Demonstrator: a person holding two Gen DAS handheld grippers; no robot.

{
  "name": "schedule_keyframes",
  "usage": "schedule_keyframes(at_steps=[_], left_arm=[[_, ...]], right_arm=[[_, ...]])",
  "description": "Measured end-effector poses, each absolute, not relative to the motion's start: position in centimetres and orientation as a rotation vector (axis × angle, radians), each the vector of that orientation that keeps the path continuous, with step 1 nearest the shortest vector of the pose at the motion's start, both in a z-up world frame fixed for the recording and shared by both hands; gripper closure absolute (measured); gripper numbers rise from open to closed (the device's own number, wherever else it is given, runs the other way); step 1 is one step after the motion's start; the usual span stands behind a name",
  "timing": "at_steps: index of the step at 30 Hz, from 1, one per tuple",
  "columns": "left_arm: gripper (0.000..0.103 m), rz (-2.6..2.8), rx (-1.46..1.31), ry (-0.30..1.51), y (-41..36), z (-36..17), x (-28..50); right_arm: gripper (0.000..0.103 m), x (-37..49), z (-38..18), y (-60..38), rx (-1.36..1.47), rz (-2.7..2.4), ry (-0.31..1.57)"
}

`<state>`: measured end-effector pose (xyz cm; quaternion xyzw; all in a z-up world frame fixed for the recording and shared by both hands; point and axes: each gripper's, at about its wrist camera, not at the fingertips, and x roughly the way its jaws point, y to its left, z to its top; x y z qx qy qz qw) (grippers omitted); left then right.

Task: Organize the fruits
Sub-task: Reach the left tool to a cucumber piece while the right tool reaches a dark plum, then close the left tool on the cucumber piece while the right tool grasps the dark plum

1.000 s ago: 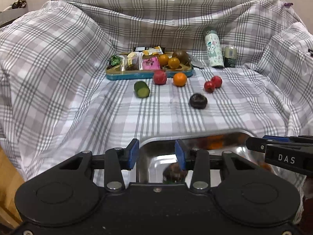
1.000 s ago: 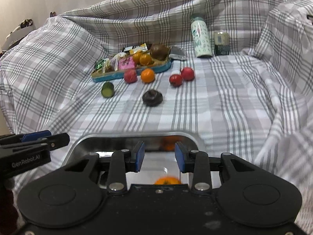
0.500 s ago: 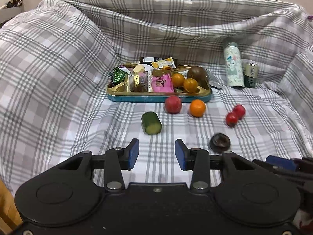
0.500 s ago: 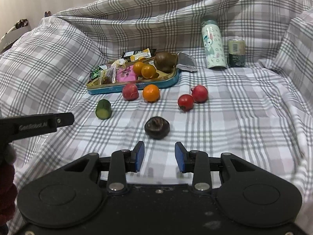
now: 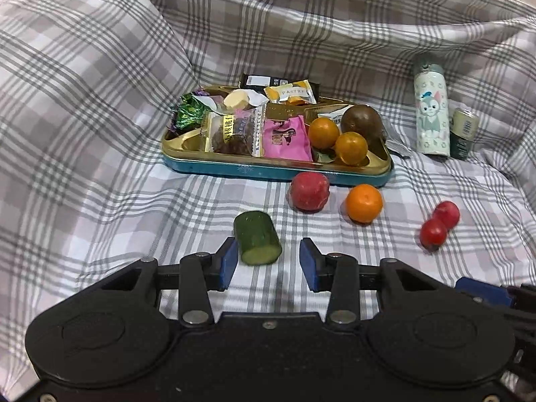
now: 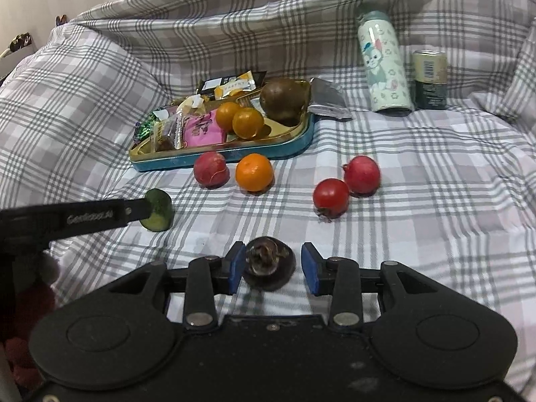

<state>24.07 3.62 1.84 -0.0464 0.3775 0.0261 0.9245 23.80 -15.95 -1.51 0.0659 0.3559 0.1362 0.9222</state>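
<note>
a: where's the left gripper (image 5: 268,261)?
b: wide open, holding nothing, cucumber chunk (image 5: 258,242) just off its left pad.
a: and the right gripper (image 6: 270,268)?
b: open too, dark mangosteen (image 6: 269,264) sitting loose between its pads on the plaid sheet (image 6: 435,184).

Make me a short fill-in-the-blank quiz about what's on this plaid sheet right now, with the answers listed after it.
1. The open left gripper has a cut piece of ____ between its fingers.
2. The open right gripper straddles a dark, round ____ fruit.
3. In the gold tray, two small oranges lie beside a brown ____.
4. Next to the cartoon bottle stands a small green ____.

Answers: cucumber; purple-brown; kiwi; can
</note>
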Motion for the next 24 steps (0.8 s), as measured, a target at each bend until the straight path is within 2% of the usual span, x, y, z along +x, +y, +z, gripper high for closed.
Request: schedule_keyframes(at_steps=[16,24], left_arm=[[0.054,0.078,-0.078,0.721,3.8,0.1,26.0],[0.054,0.082,-0.058,0.722,3.5,-0.5,26.1]], right_arm=[[0.057,24.7,-3.5,-15.4,0.154,0.283,0.707],[0.049,24.3,-4.2,-14.2,0.076,0.293,0.695]])
